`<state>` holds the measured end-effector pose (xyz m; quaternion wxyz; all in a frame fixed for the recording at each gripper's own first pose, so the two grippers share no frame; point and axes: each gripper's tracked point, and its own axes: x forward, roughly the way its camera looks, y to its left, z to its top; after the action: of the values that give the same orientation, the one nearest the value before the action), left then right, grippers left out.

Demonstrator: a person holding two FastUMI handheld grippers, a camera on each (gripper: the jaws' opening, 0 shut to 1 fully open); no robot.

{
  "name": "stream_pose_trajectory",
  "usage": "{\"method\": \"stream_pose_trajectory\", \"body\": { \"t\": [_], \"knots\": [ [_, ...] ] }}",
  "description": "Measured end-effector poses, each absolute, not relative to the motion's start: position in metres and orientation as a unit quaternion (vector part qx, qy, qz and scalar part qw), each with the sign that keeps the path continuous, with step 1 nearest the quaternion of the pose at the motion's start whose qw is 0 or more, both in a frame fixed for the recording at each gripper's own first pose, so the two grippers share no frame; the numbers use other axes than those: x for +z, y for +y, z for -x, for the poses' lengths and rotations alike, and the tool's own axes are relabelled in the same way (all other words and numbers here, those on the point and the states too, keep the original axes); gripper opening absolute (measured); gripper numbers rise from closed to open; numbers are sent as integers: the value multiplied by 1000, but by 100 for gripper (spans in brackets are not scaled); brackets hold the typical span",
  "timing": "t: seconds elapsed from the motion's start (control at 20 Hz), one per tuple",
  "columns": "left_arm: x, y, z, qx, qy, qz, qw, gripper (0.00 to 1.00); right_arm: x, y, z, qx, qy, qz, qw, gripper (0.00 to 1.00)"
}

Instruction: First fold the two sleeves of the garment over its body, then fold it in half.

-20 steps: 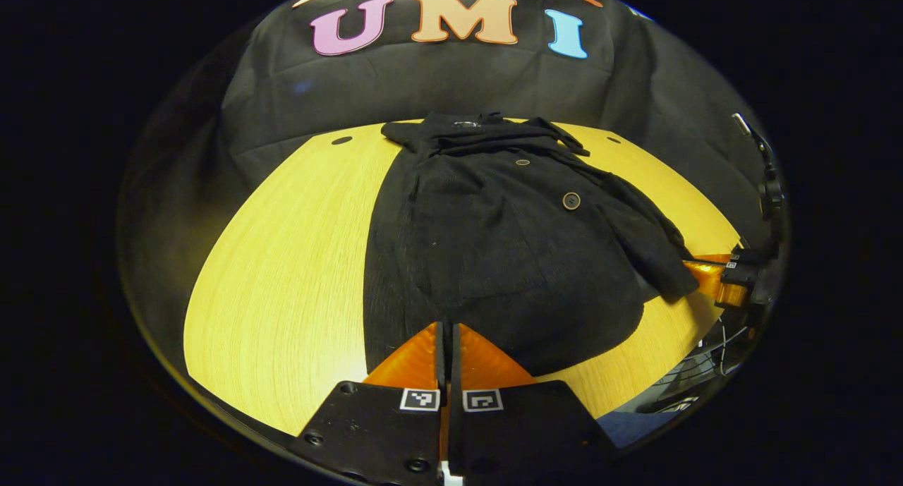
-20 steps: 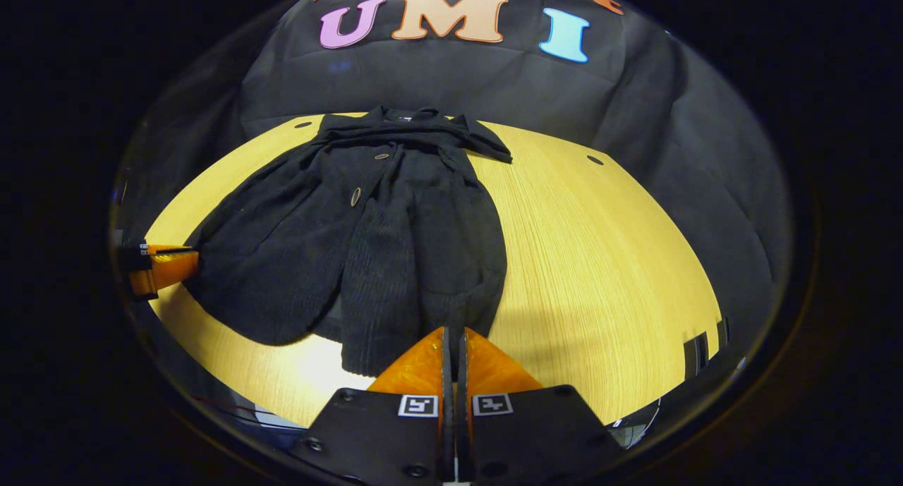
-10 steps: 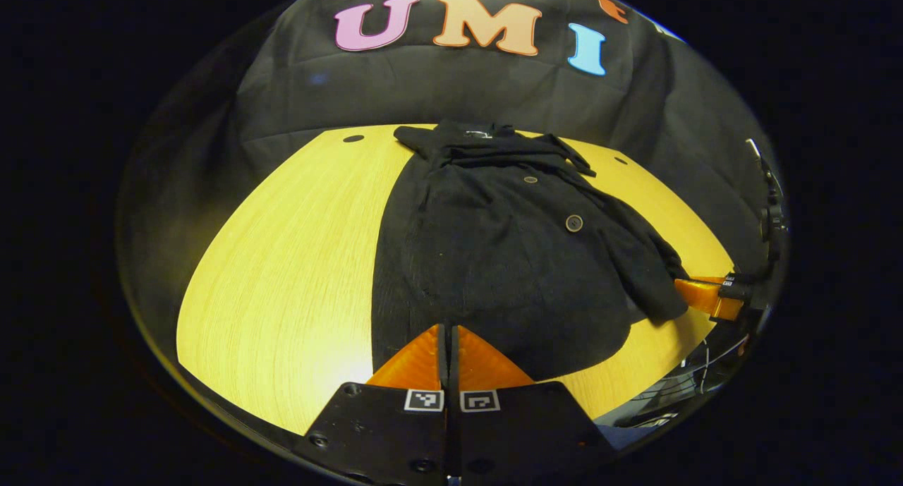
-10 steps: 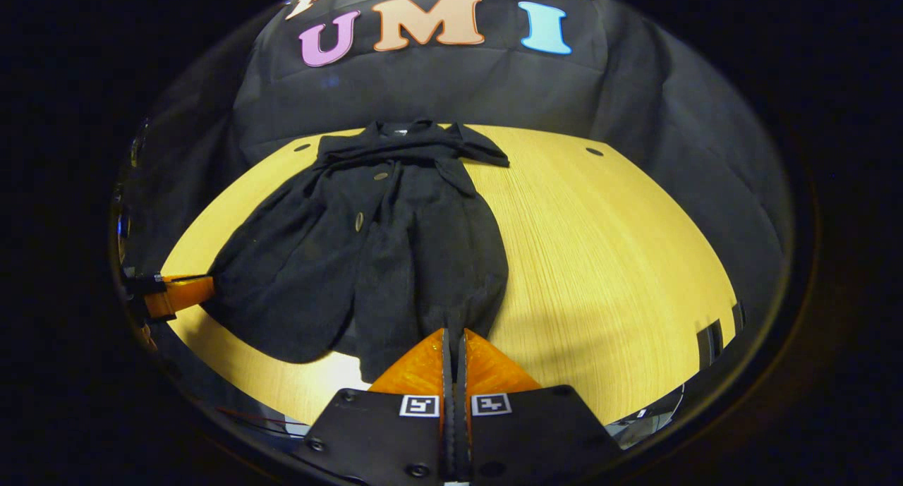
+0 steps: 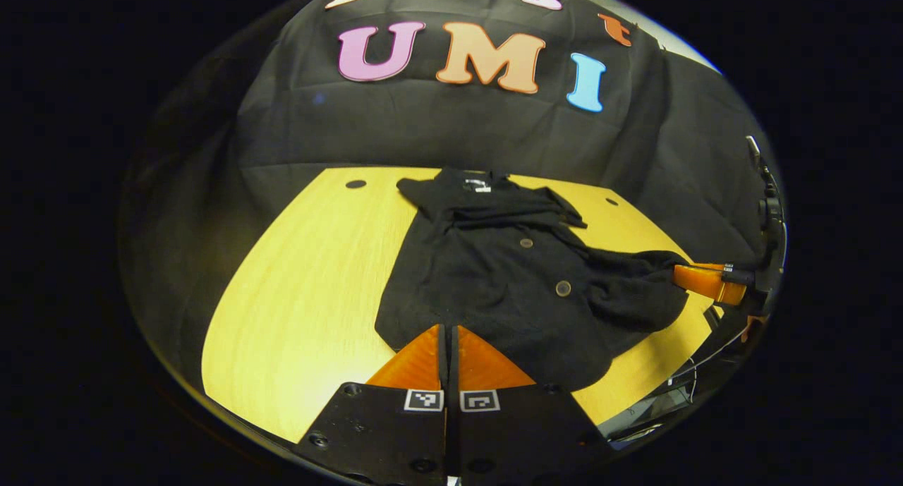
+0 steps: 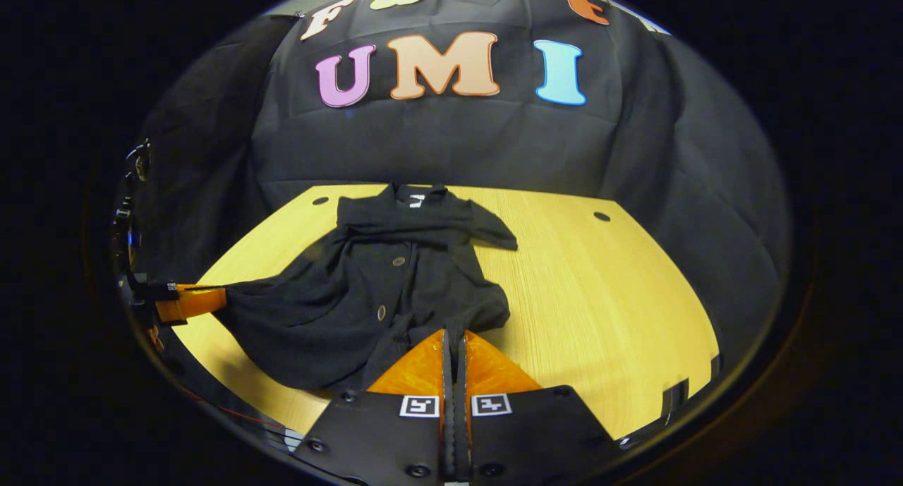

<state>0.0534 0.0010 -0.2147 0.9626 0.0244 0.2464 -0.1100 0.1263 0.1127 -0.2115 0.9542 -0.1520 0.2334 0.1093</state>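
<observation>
Looks like the back half of the job already. Black garment (image 5: 508, 281) lying on the yellow wooden table (image 5: 303, 295), collar end toward the booth wall, hem end toward the grippers. No loose sleeves sticking out to either side, so probably tucked over the body already, though hard to be sure with black on black. Hem lifted off the table at two corners and bunching toward the middle, which reads like the fold-in-half under way. Left gripper (image 5: 447, 345) clamped with no gap between its fingers, hem edge pinched right at the tips as seen in the left gripper view; same gripper visible off to the side in the right gripper view (image 6: 201, 300), cloth stretched from its tips. Right gripper (image 6: 453, 350) likewise closed tight on the other hem corner, and showing at the far edge of the left gripper view (image 5: 688, 276) with fabric pulled taut to it. Still left: carrying the hem up to the collar, laying it flat, letting go. Fold maybe a third done, judging by the slack.
</observation>
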Motion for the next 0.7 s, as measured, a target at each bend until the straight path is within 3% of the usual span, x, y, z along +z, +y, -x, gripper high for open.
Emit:
{"method": "stream_pose_trajectory", "body": {
  "t": [0.7],
  "knots": [
    [-116, -10, -142, -105, 157, -21, 982, 0, -113, 147, -201, 141, 147, 204, 958, 2]
  ]
}}
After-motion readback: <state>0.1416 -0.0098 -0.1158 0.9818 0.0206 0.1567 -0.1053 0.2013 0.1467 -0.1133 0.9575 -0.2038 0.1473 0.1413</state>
